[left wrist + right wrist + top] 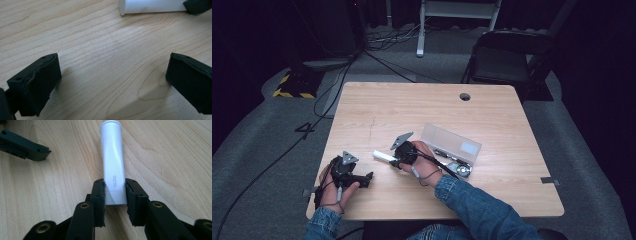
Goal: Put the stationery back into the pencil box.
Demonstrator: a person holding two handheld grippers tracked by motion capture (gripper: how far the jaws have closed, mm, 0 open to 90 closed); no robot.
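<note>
- The table (492, 115) carries an open clear case (451, 145) at the right and a white glue stick (113, 167) lying flat near the middle, just left of the case.
- The right gripper (114, 195) pinches the glue stick at its near end; both pads press the sides, and the rest of the tube points away towards the left gripper (112, 82).
- To do this pick-up well, I think the grip should stay firm and centred, because the tube is round and smooth and may roll or slip out when lifted. Lifting straight up, without twisting, looks safest.
- The right hand (424, 162) lies low over the table, reaching leftward, with the forearm in a denim sleeve coming from below.
- The left gripper rests near the front left edge, jaws spread wide over bare wood, holding nothing.
</note>
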